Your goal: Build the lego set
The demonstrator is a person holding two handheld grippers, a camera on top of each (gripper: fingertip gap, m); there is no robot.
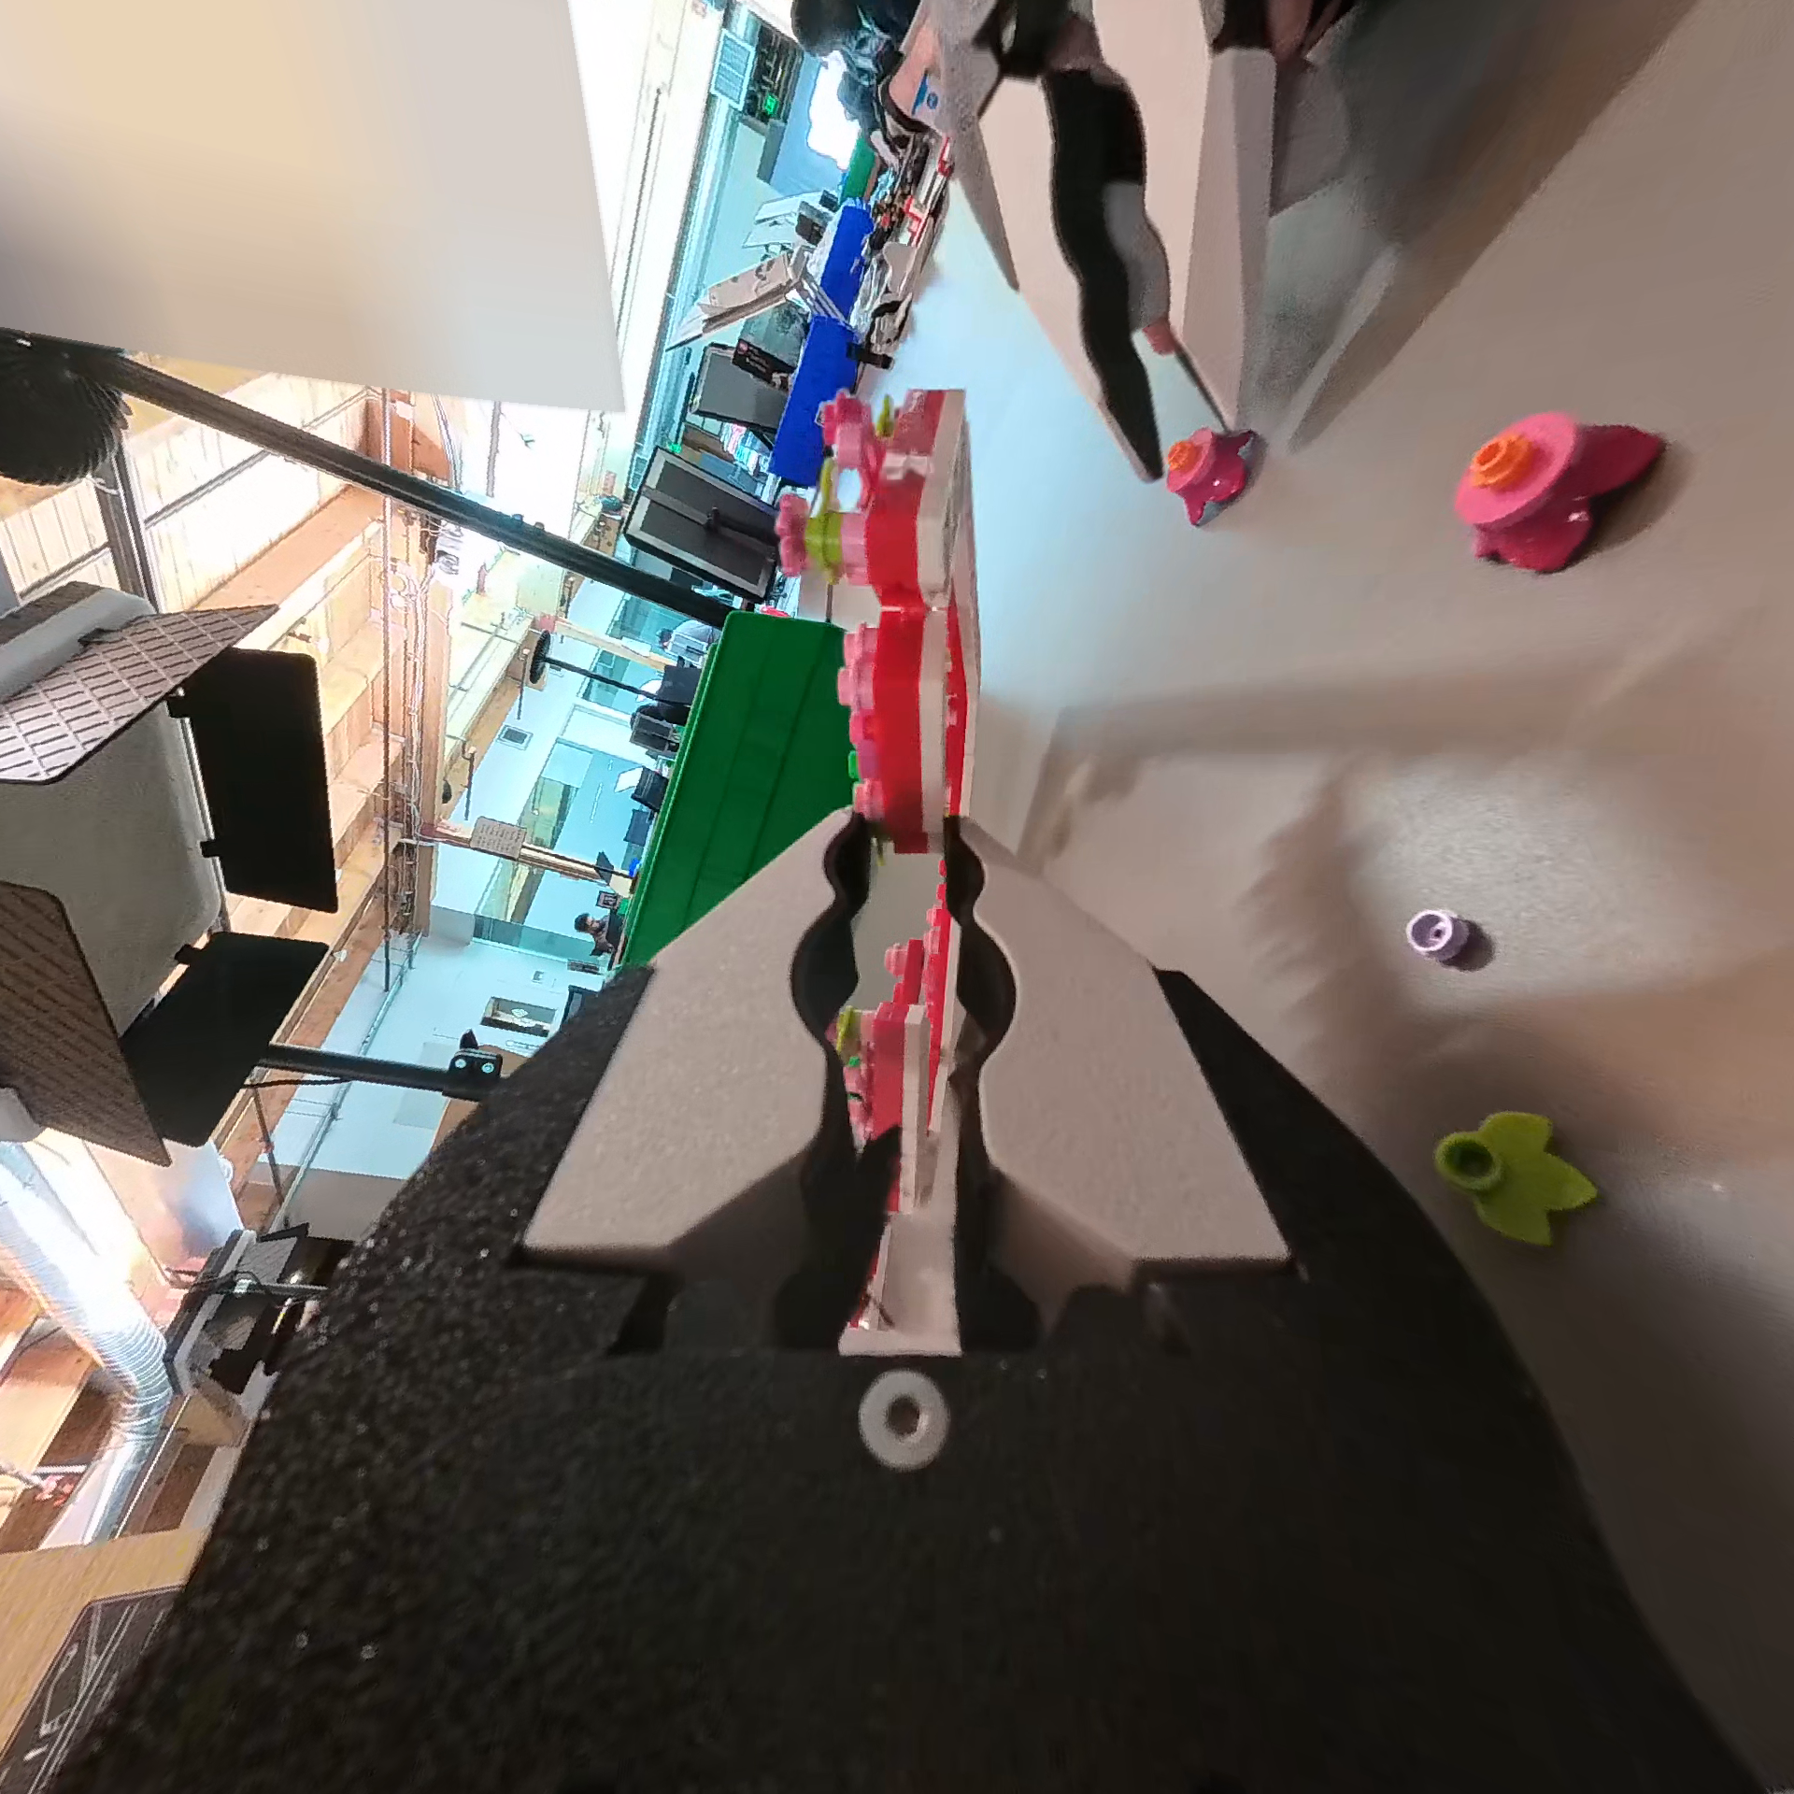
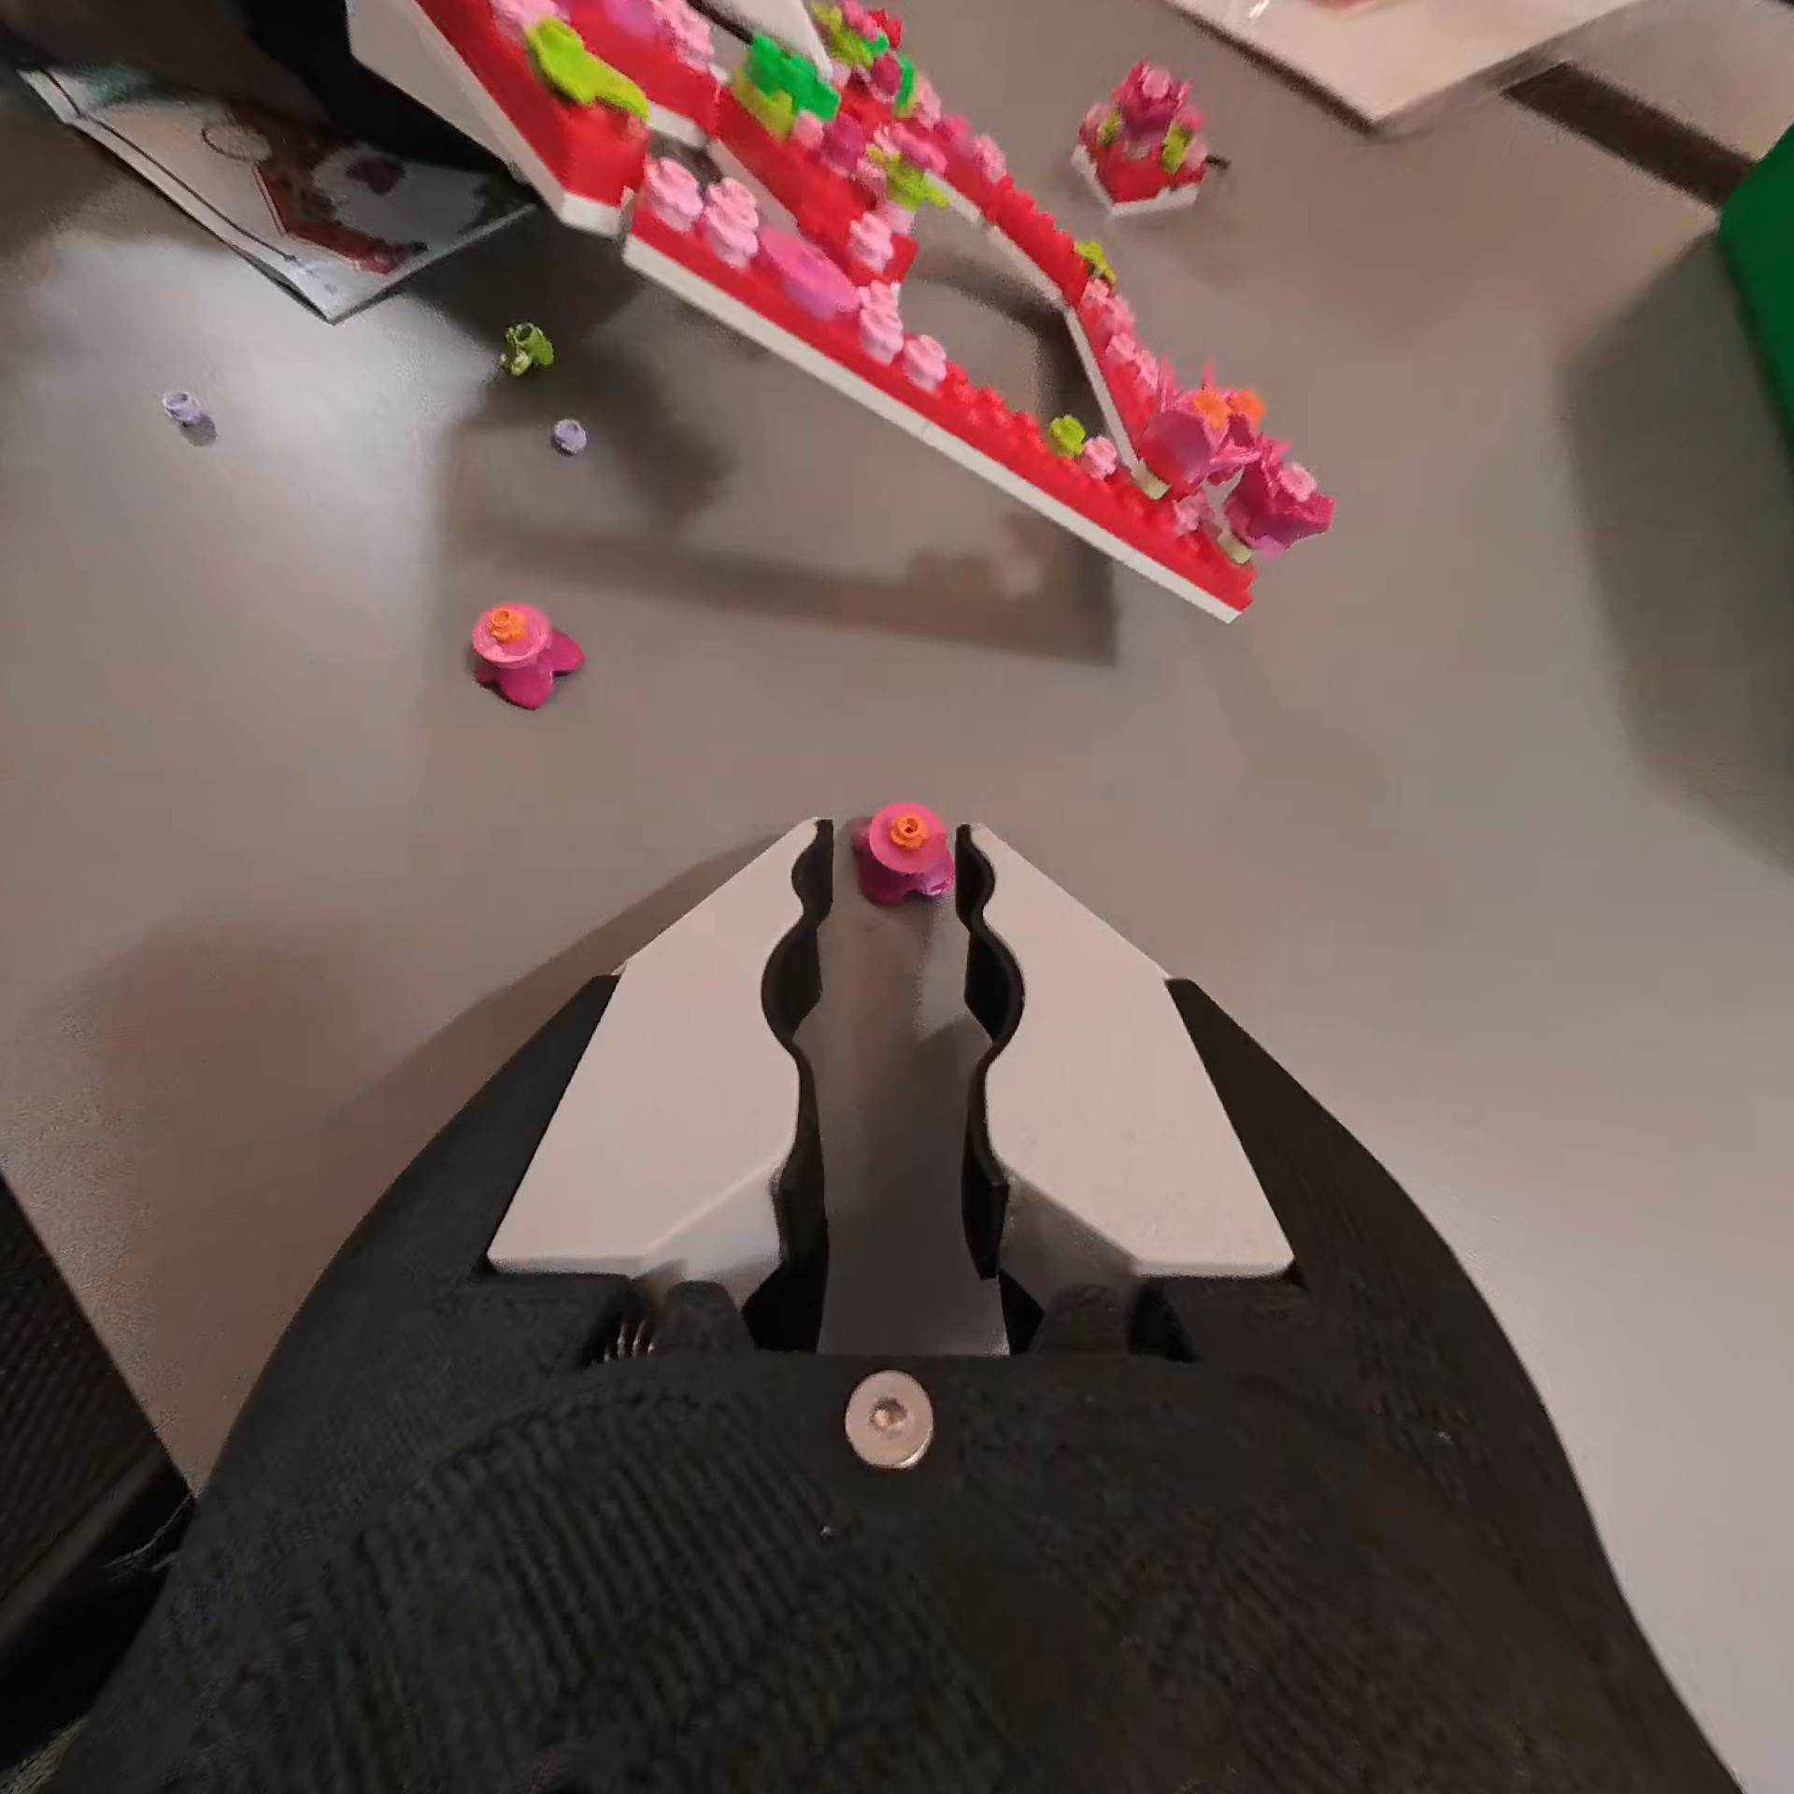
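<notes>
Presently, one red and white frame-shaped lego build (image 2: pixel 971 408) is held clear of the grey worktop (image 2: pixel 1456 874), tilted, with its shadow cast on the surface below. It is clamped by its white base plate edge between the fingers of the left gripper (image 1: pixel 903 845), whose jaws are closed on it. Pink blossoms, lime leaves and magenta flowers are studded along its top.

Handling is judged as follows: the build is light and rigid, but only stud-locked, so its joints and small decorations could be popped off by twisting or squeezing. A hold on the flat plate edge, away from the flowers, is considered safest.

One small magenta flower with an orange centre (image 2: pixel 903 859) sits on the worktop between the fingertips of the right gripper (image 2: pixel 895 835). Those jaws are parted around it, and contact is not evident. This piece is tiny and smooth; a grip across its petal base is advised.

Also recorded:
- a second magenta flower (image 2: pixel 522 655), to the left on the worktop;
- two lilac round studs (image 2: pixel 569 434);
- a lime leaf piece (image 1: pixel 1514 1175);
- a separate small flower cluster (image 2: pixel 1141 136) towards the far edge;
- a printed booklet (image 2: pixel 320 204) at the far left corner;
- a green bin (image 2: pixel 1762 272) at the right edge.
</notes>
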